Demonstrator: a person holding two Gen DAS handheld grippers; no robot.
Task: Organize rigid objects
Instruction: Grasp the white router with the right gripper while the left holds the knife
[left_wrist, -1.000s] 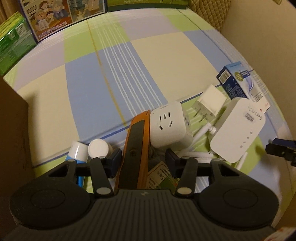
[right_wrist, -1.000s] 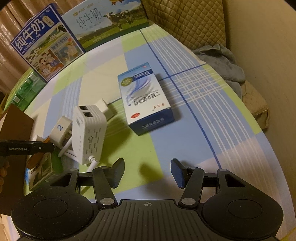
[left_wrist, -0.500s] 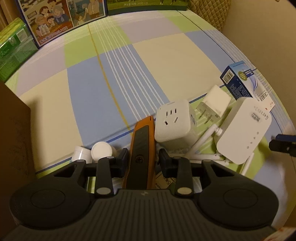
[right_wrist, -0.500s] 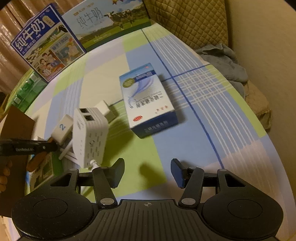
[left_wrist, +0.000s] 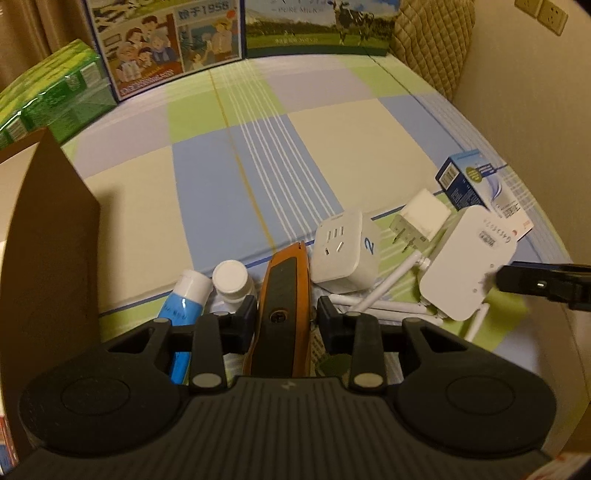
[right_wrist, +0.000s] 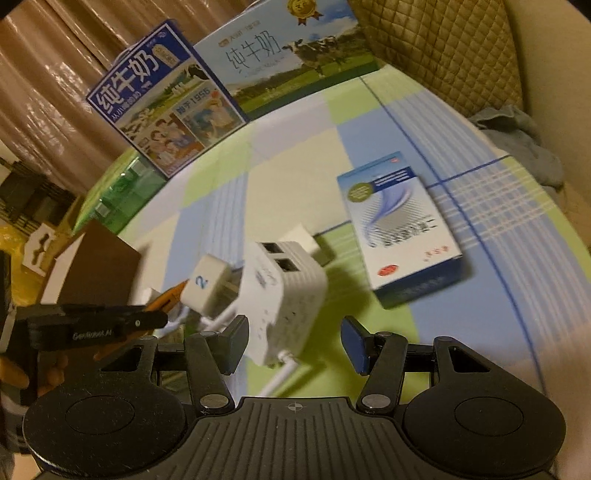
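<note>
Orange-and-black utility knife (left_wrist: 282, 295) sits clamped between the pads of the left tool (left_wrist: 285, 317), whose jaws have just been closing onto it. Just right of that tool stands a white cube socket (left_wrist: 345, 254) marked 2, then a white router (left_wrist: 467, 264). Right tool (right_wrist: 293, 341) stands partly open and empty, router just ahead-left, blue medicine box (right_wrist: 400, 221) further ahead on the checked bench (left_wrist: 229, 184).

The right tool (right_wrist: 293, 341) hangs open just beside a white router (right_wrist: 284, 295), apparently not touching it.
</note>
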